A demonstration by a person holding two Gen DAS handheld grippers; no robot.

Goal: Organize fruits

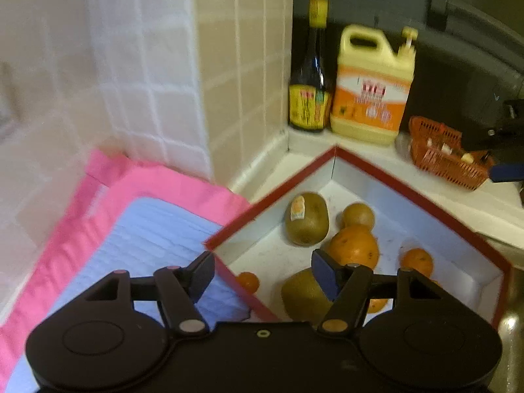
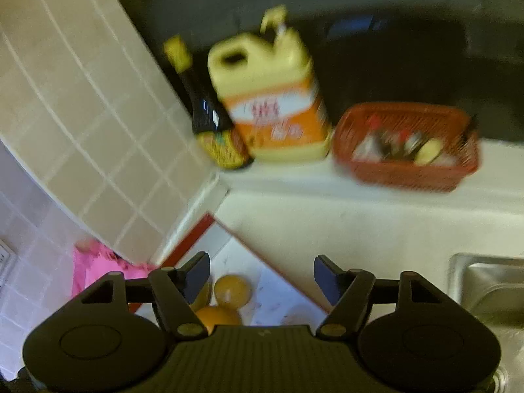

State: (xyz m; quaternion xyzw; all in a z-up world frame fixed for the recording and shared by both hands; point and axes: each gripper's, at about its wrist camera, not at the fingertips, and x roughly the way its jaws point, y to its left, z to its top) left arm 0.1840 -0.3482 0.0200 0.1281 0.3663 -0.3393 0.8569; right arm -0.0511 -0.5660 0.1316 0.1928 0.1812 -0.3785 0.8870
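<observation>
A red-rimmed white tray (image 1: 425,203) on the counter holds several fruits: a kiwi with a sticker (image 1: 306,219), a second kiwi (image 1: 304,294), a large orange (image 1: 353,247) and smaller oranges (image 1: 417,260). One small orange (image 1: 249,281) lies by the tray's near rim. My left gripper (image 1: 262,275) is open and empty, above the tray's left corner. My right gripper (image 2: 262,278) is open and empty, above the tray's far corner (image 2: 199,232), with a round fruit (image 2: 232,291) and an orange (image 2: 216,317) below it. It also shows at the right edge of the left wrist view (image 1: 504,150).
A pink-edged blue cloth (image 1: 140,239) lies left of the tray. A dark sauce bottle (image 1: 309,75), a yellow detergent jug (image 1: 373,85) and a red basket (image 1: 448,154) of small items stand at the back. A tiled wall corner (image 1: 229,82) juts out. A steel sink (image 2: 491,285) is at the right.
</observation>
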